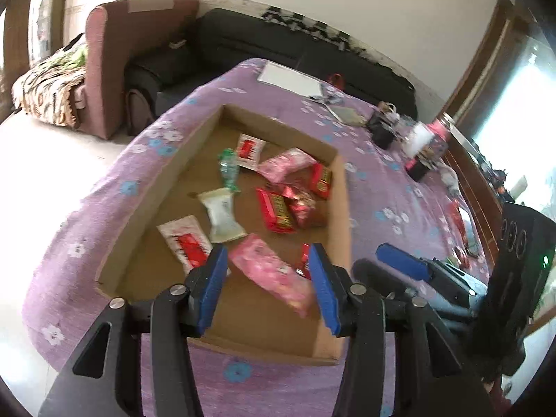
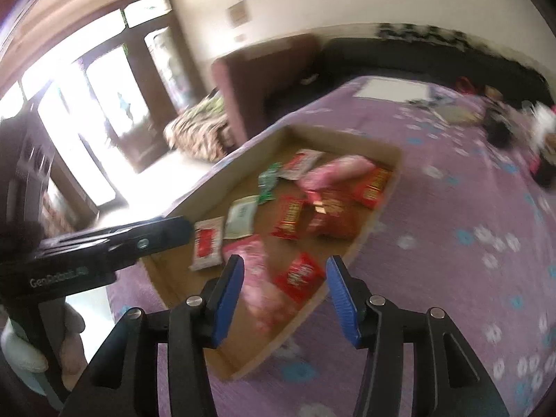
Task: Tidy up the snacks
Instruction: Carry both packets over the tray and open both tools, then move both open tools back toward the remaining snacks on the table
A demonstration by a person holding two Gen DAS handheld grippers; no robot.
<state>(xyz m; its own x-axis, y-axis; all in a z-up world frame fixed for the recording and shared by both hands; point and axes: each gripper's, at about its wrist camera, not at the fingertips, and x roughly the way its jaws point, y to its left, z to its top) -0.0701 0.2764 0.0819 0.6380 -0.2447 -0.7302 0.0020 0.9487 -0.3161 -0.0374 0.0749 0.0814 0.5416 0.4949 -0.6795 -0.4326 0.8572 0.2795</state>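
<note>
A shallow cardboard box [image 1: 342,208] lies on the purple flowered tablecloth and holds several wrapped snacks: pink packs [image 1: 274,278], red packs [image 1: 278,210], white-and-red sachets [image 1: 186,243], a white pack [image 1: 222,215] and a green pack [image 1: 228,166]. My left gripper [image 1: 267,271] is open and empty above the box's near end, over a pink pack. My right gripper [image 2: 283,278] is open and empty above the box's [image 2: 378,215] near corner, over a pink pack [image 2: 260,278] and a red pack [image 2: 299,276]. The left gripper also shows in the right wrist view [image 2: 139,239].
The tablecloth [image 1: 382,180] also carries a white sheet [image 1: 290,78], dark small items and a jar [image 1: 420,139] at the far right. A black sofa [image 1: 243,45] and a maroon armchair [image 1: 114,59] stand beyond the table. The right gripper [image 1: 410,264] shows beside the box.
</note>
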